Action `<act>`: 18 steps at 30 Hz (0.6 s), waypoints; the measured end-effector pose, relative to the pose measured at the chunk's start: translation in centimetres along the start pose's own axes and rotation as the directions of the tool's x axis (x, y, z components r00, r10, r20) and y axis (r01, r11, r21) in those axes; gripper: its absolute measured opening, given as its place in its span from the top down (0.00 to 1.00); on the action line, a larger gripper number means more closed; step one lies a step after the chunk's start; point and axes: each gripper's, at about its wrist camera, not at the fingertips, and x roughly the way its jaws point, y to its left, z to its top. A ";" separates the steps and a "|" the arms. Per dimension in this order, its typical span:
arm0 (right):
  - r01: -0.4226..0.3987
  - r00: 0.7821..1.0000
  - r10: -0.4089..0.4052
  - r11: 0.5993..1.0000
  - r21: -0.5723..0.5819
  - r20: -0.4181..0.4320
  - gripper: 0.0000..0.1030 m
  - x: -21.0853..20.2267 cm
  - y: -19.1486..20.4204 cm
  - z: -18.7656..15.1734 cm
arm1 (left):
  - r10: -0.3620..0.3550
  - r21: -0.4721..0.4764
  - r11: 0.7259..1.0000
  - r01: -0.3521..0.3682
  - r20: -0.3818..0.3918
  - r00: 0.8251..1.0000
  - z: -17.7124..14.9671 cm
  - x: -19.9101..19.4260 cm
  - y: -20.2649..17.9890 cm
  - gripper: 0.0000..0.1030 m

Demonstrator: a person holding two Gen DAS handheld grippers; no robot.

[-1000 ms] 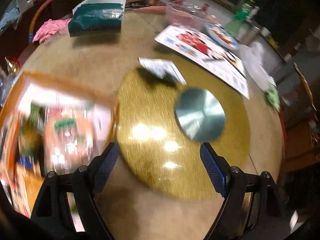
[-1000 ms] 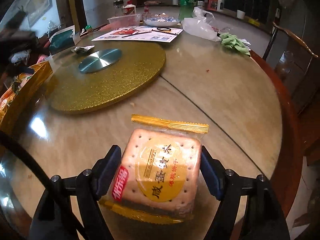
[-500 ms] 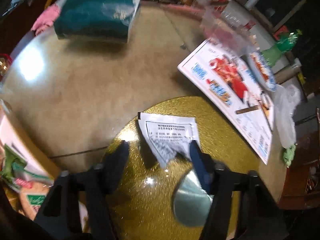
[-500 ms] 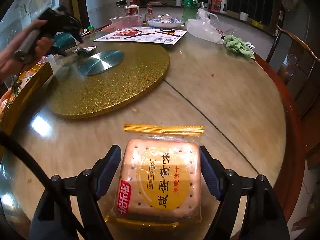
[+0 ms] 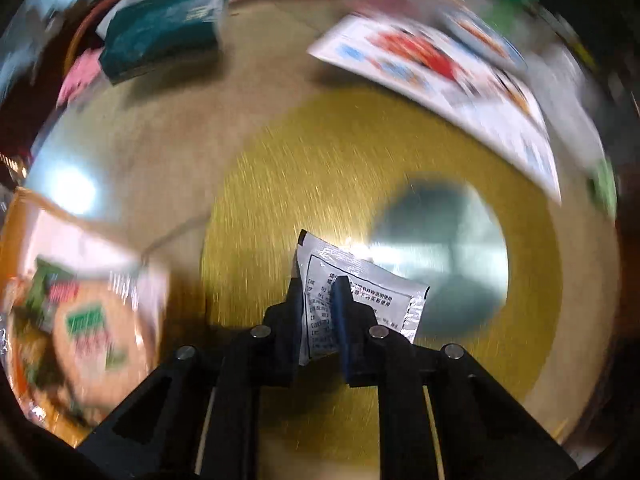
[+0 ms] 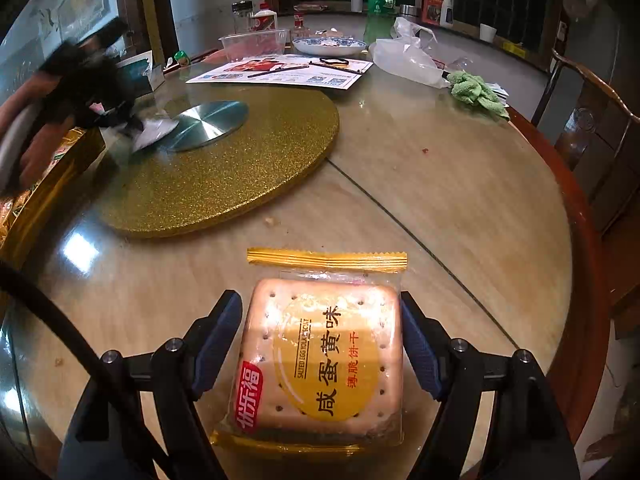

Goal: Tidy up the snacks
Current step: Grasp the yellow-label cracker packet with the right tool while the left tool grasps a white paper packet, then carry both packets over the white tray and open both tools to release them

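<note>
Since half a second ago the left gripper (image 5: pixel 318 294) has closed its fingers from either side of the silver sachet (image 5: pixel 360 300) to a tight pinch on it, and the sachet now stands tilted between them above the gold turntable (image 5: pixel 532 280) instead of lying flat; the right gripper (image 6: pixel 322 334) has barely shifted, its blue pads spread wide on both sides of the cracker packet (image 6: pixel 324 352) without squeezing it, and the packet lies flat on the table (image 6: pixel 460 208).

From the left wrist, heavily blurred, the sachet's printed back shows near the turntable's steel hub (image 5: pixel 440 256); the snack box (image 5: pixel 80 312) with orange and green packets sits at lower left, a teal bag (image 5: pixel 160 28) beyond, a printed sheet (image 5: pixel 440 64) at upper right.

Only the right wrist view shows the person's left hand (image 6: pixel 36 136) and its gripper from outside, lifting the sachet at the turntable's far-left edge beside the gold box; it alone shows the green cloth (image 6: pixel 476 92), white plastic bag (image 6: pixel 408 60), blue-rimmed dish (image 6: pixel 328 45) and wooden chair (image 6: pixel 592 120).
</note>
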 end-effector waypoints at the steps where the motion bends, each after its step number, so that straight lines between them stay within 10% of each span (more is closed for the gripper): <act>1: 0.001 1.000 -0.001 1.000 -0.001 0.000 0.25 0.0 0.0 0.0 | 0.007 0.046 0.999 -0.007 0.005 1.000 -1.7 -0.5 -0.5 0.84; 7: 0.002 1.000 -0.002 1.000 0.000 0.000 0.25 0.0 0.0 0.0 | 0.010 0.249 0.968 -0.020 0.042 0.999 -14.0 -4.9 -0.9 0.84; 18: 0.018 1.000 -0.019 1.000 -0.008 -0.023 0.26 -0.1 0.5 0.2 | -0.109 0.107 0.988 0.108 -0.001 0.994 -24.4 -9.2 5.3 0.87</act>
